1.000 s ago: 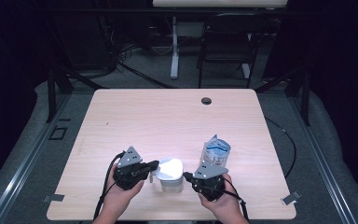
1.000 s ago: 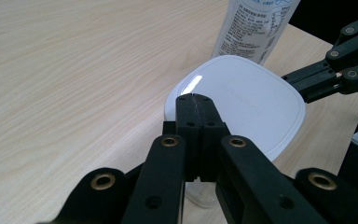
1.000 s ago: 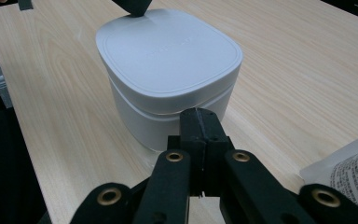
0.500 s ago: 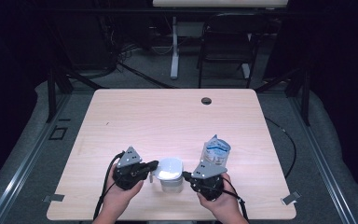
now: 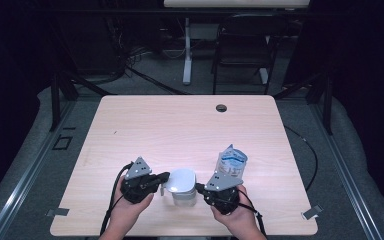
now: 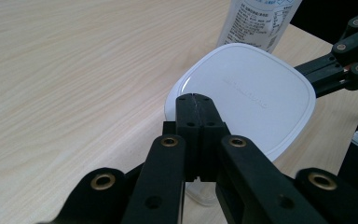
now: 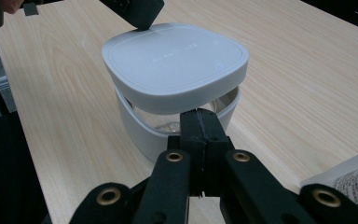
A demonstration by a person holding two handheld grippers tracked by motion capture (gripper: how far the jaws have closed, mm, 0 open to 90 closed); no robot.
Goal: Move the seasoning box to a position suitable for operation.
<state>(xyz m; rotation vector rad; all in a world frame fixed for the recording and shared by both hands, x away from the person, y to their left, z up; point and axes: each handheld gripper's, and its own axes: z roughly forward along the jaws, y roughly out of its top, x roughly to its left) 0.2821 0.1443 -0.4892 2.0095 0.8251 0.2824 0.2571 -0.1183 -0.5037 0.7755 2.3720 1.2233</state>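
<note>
Lid (image 5: 182,180) and tub (image 7: 168,126) sit near the front edge of the surface (image 5: 180,130), about midway along it, with our two grippers at either side. We have the left gripper (image 5: 164,177) with its jaws closed on nothing, the tips resting at the rim of the white lid; the right gripper (image 5: 200,188) also has its jaws closed and empty, tips just against the clear tub below the lid's edge. From the right gripper view the lid looks tilted, lifted on the near side and not seated. A pouch (image 5: 231,161) stands just behind the tub, toward the right edge. We judge the step to be working the lid with closed tips, one bracing the tub. Next we need a steady push on the lid without sliding the tub toward the pouch
</note>
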